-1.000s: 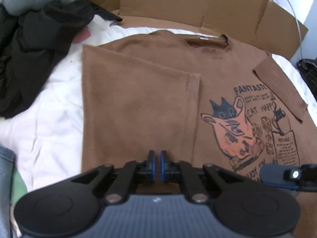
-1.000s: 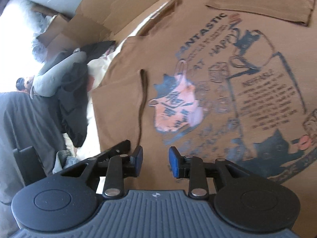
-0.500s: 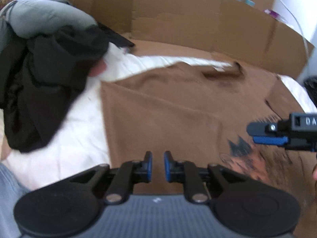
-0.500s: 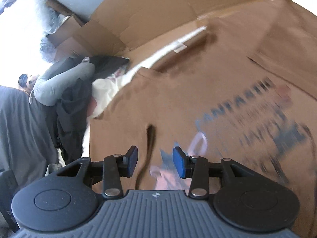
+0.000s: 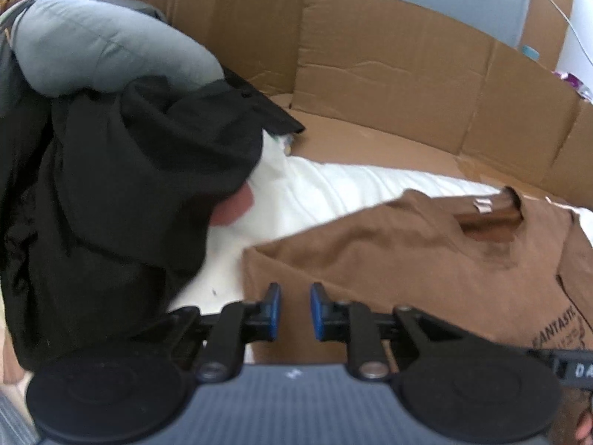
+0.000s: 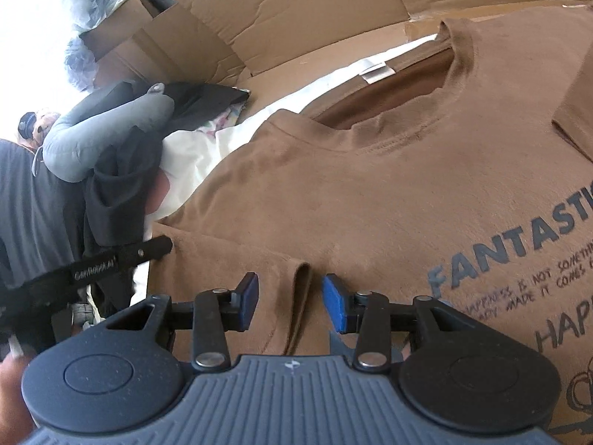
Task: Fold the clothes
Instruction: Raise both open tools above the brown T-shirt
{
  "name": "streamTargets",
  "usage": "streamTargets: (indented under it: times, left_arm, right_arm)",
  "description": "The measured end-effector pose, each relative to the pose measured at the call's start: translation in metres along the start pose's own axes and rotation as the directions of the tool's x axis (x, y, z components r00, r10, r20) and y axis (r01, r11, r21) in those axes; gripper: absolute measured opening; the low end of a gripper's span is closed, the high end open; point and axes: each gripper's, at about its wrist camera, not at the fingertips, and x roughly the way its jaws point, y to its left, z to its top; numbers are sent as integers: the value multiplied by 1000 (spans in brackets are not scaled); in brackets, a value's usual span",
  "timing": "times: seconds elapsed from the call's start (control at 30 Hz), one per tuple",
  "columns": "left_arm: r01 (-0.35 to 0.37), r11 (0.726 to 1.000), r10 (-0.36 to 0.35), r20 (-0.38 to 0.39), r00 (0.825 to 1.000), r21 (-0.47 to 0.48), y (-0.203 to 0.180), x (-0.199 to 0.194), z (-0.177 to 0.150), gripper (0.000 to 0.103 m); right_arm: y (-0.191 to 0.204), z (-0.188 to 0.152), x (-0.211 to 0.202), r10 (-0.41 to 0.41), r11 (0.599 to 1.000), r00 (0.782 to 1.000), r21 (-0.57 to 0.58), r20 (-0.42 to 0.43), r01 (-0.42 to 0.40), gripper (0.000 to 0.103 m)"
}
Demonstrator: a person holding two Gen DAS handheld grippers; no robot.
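Note:
A brown T-shirt with a printed front lies flat on a white sheet, its left side folded inward. My left gripper hovers over the shirt's folded left edge near the shoulder. Its jaws are opening and nothing is between them. My right gripper is open just above the shirt. The folded sleeve's hem lies on the cloth in line with the gap, and the pads do not press it. The left gripper's finger shows at the shirt's left edge. The collar and label are ahead.
A heap of black clothes with a grey padded garment on top sits left of the shirt. Flattened cardboard stands along the far side. Part of the right gripper shows at the lower right.
Both grippers have moved up the shirt from the cat print toward the collar end. The left jaws went from shut to parted, and the right jaws widened a little.

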Motion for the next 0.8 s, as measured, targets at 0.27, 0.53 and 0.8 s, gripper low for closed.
streamTargets:
  times: [0.27,0.53,0.8]
  left_arm:
    - [-63,998,63,-44,997,8,1,16,8,16]
    - [-92,996,92,-60,994,-7,3,18,3,8]
    - [-23,998,25,-42,999,61,-26,-38,-27,13]
  right_arm:
    - [6,8,6,-29,999,1000,-24,-5,28,1]
    - [15,16,6,-74,994,997,-83,13,74,3]
    - [17,11,-21,-51,994,997,-91,58,56,40]
